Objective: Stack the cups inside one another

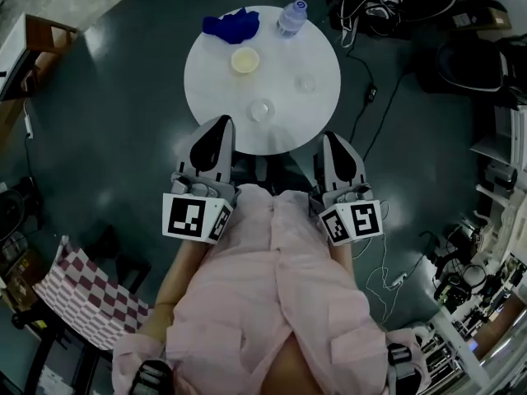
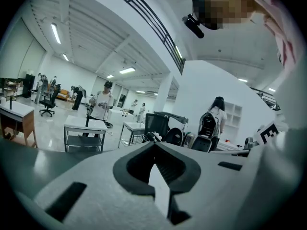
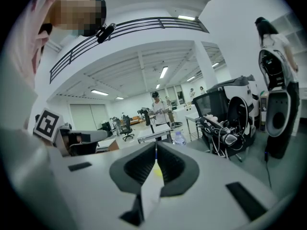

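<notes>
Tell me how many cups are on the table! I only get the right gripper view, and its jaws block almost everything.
Observer: Three, in the head view: a small yellow cup, a clear plastic cup right of it and a clear plastic cup near the front edge of the round white table.
Operator: Are any stacked?
Observer: No, all three stand apart from one another.
Operator: Is the other gripper holding one?
Observer: No. The left gripper has its jaws together with nothing between them.
</notes>
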